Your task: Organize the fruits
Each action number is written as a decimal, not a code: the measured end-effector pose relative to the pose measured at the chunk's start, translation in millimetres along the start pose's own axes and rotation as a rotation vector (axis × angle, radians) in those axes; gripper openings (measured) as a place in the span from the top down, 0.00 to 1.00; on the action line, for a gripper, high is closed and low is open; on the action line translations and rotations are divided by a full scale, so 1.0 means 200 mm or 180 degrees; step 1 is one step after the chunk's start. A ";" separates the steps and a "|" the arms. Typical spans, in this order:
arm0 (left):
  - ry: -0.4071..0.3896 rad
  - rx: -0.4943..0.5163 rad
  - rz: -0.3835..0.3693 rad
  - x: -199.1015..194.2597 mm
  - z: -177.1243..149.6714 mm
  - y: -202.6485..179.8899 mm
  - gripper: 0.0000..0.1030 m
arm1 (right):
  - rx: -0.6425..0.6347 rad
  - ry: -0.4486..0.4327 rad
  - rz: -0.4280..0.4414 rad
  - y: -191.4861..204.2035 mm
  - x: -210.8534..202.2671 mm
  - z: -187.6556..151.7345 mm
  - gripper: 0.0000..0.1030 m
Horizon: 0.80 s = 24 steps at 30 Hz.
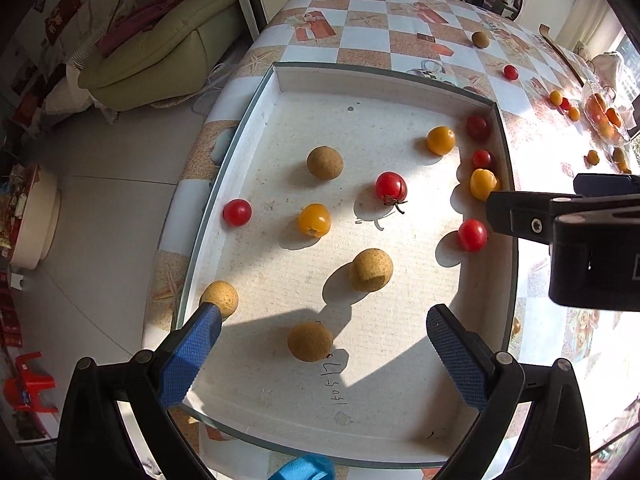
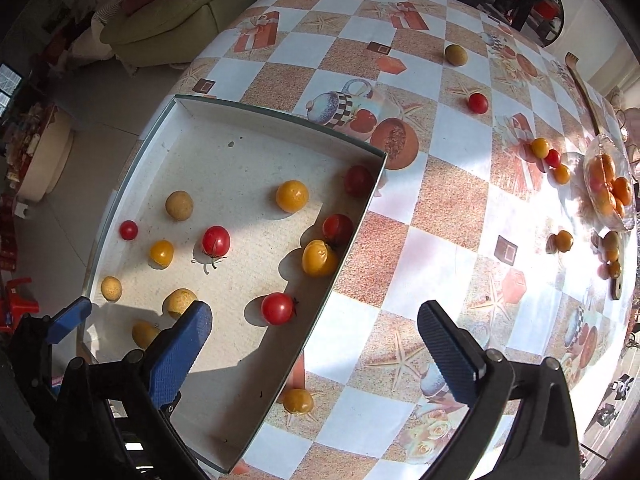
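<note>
Left gripper [image 1: 320, 354]: jaws spread wide and empty, hovering over the near end of the white tray [image 1: 384, 80].
Brown fruit [image 1: 310, 341]: on the tray floor, straight ahead between the left gripper's blue fingers [image 1: 192, 354], touching neither; round, so no long axis to line up.
Tray contents: red, yellow and brown fruits scattered apart, several bunched along the right wall.
Right gripper [image 2: 316, 354]: also wide and empty, straddling the tray's right wall.
Loose yellow fruit [image 2: 298, 401]: on the tablecloth [image 2: 440, 264] just outside that wall, close under the right gripper.
Nearer hand: the right, I would judge, for that stray; more strays lie well off by the glass bowl [image 2: 610, 190].
</note>
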<state>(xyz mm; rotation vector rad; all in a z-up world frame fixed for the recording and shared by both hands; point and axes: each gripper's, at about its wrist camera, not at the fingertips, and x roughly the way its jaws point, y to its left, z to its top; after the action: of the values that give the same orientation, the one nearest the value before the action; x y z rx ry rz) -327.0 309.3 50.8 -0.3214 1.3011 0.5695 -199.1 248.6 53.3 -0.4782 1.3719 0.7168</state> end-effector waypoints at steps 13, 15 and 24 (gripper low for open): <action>0.0025 0.0121 0.0004 0.00 0.00 -0.04 0.00 | -0.0088 0.0005 -0.0049 0.03 0.00 -0.01 0.00; 0.0024 0.0127 0.0009 0.00 0.00 -0.04 0.00 | -0.0090 -0.0002 -0.0066 0.03 0.00 -0.01 0.00; 0.0020 0.0142 -0.0004 -0.01 0.00 -0.05 0.00 | -0.0109 0.0004 -0.0078 0.03 0.00 -0.01 0.00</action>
<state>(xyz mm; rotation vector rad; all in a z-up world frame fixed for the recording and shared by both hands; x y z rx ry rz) -321.3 302.0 51.6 -0.2875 1.3175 0.5381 -204.6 252.2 53.3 -0.5220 1.3545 0.7209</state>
